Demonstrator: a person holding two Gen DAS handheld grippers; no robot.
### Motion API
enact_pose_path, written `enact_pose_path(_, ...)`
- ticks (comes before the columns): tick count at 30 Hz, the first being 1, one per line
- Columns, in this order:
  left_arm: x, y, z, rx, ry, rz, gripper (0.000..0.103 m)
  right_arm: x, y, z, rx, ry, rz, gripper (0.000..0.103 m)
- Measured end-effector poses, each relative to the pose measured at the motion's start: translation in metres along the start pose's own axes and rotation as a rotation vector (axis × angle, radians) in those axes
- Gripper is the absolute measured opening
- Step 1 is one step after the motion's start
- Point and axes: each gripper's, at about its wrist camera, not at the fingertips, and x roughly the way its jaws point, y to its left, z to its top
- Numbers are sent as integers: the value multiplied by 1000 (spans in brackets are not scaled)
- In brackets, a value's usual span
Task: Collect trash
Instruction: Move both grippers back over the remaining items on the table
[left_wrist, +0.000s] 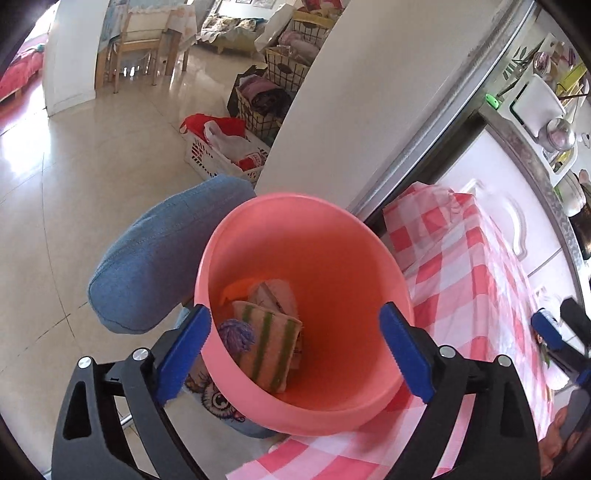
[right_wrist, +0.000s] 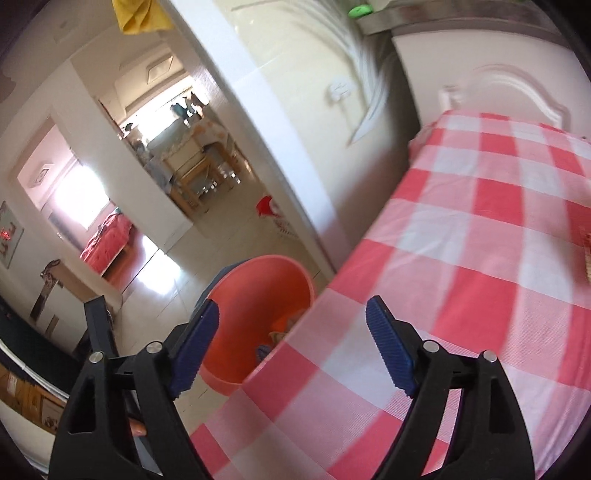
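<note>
Drop looks done, so I'd lift the left gripper (left_wrist: 295, 347) straight up w/o clipping the pink bin (left_wrist: 369, 236) beside the checked table (left_wrist: 480, 295), trash incl. a green-striped sponge (left_wrist: 269, 343) lying inside; both it & the right gripper (right_wrist: 291, 347) gape wide, holding & touching nothing.

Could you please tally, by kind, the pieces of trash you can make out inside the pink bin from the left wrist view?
In the pink bin:
Green-striped sponge: 1
Purple yarn-like ball: 1
Orange scrap: 1
Crumpled pale paper piece: 1
Total: 4 visible; anything beneath them is hidden.
</note>
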Motion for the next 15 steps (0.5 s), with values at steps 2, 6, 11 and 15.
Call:
enact_pose_path(2, -3, -4, 0, 22, 5, 8, 93, -7, -2, -4, -11, -11, -27, 84)
enact_pose_path(6, -10, -15, -2, 57, 5, 18, 93, -24, -3, -12, -50, -45, -58, 84)
enact_pose_path(11, -24, -28, -2, 68, -14, -9, 93, -45, -6, -24, -93, -97, -72, 88)
enact_pose_path(15, -35, -45, -4, 108, -45, -32, 94, -56, -5, -31, -137, -127, -105, 88)
